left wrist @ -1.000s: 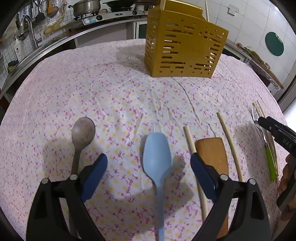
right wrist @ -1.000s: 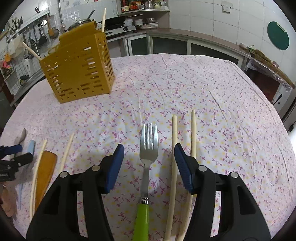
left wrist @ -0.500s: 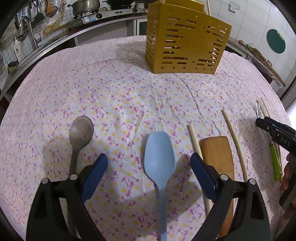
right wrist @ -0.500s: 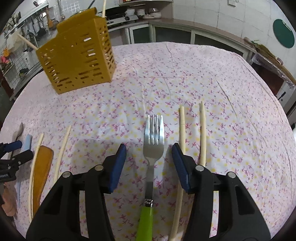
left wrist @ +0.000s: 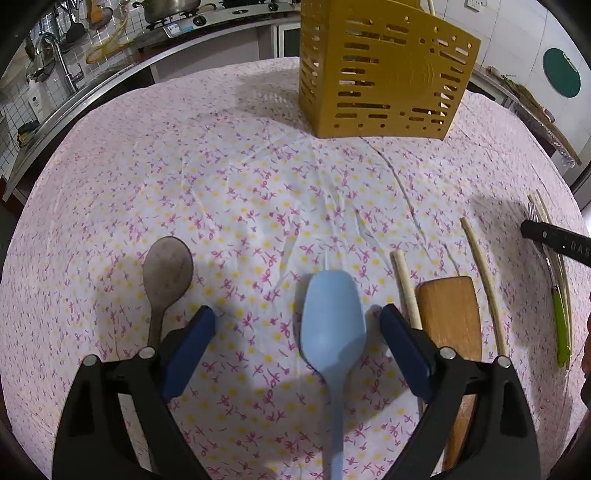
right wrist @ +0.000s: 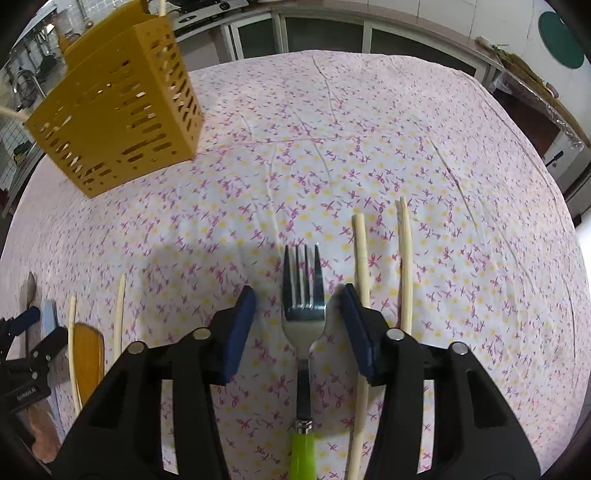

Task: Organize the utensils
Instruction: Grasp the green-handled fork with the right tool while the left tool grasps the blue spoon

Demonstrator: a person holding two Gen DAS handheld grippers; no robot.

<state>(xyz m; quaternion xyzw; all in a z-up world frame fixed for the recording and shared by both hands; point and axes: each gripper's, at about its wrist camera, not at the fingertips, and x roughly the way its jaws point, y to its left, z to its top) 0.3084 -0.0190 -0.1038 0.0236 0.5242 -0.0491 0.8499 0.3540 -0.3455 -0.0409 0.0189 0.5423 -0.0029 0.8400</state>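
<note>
- Narrowed since a second ago: jaws of the right gripper (right wrist: 298, 308), closing around the fork (right wrist: 303, 299), pads not yet touching it; gripper also slid forward so the tines now sit between the pads.
- Held wide and released: jaws of the left gripper (left wrist: 297, 338), straddling the blue spoon (left wrist: 330, 332) without contact.
- Spread over the bench (left wrist: 258, 184): a white cloth with pink and yellow flowers, creased in places.
- Behind it: a kitchen counter with a sink tap (left wrist: 55, 55), a pot on a stove (left wrist: 170, 5), white wall tiles and a round green board (left wrist: 561, 72).
- Standing upright at the far side: yellow slotted utensil holder (left wrist: 384, 74), with what look like chopstick ends poking out the top, contents otherwise hard to make out.
- Lying flat in a row: brown spoon (left wrist: 168, 273), wooden spatula (left wrist: 452, 317), loose chopsticks (right wrist: 364, 251) just beside the fork.
</note>
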